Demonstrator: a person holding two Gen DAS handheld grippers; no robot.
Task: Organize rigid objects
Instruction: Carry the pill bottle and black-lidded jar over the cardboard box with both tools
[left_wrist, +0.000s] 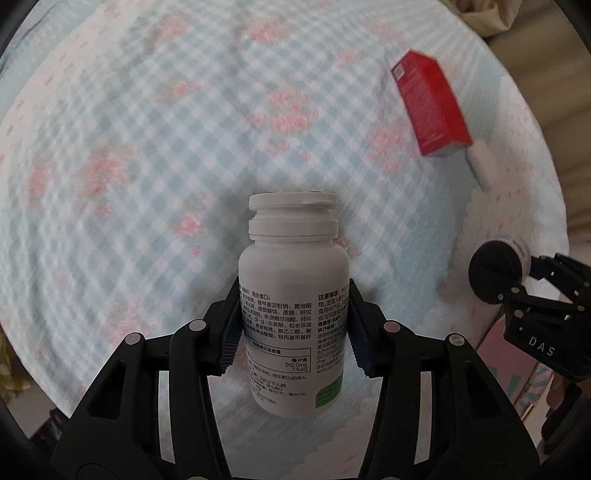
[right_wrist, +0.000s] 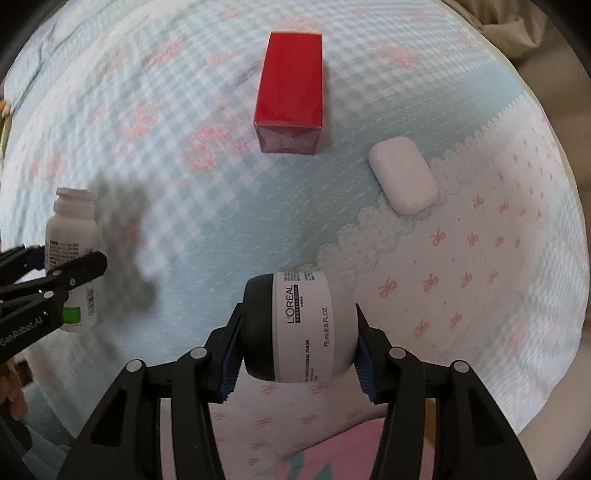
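My left gripper is shut on a white pill bottle with a white cap, held upright above the checked bedspread. My right gripper is shut on a small grey jar with a black lid, lying sideways between the blue pads. The right wrist view shows the left gripper with the pill bottle at the left edge. In the left wrist view the right gripper and the jar's black lid appear at the right edge. A red box and a white oval case lie on the bedspread.
The red box and the white case lie far right in the left wrist view. A white cloth with pink bows covers the bed's right part. The bed's edge runs along the right, with a pink patterned surface below.
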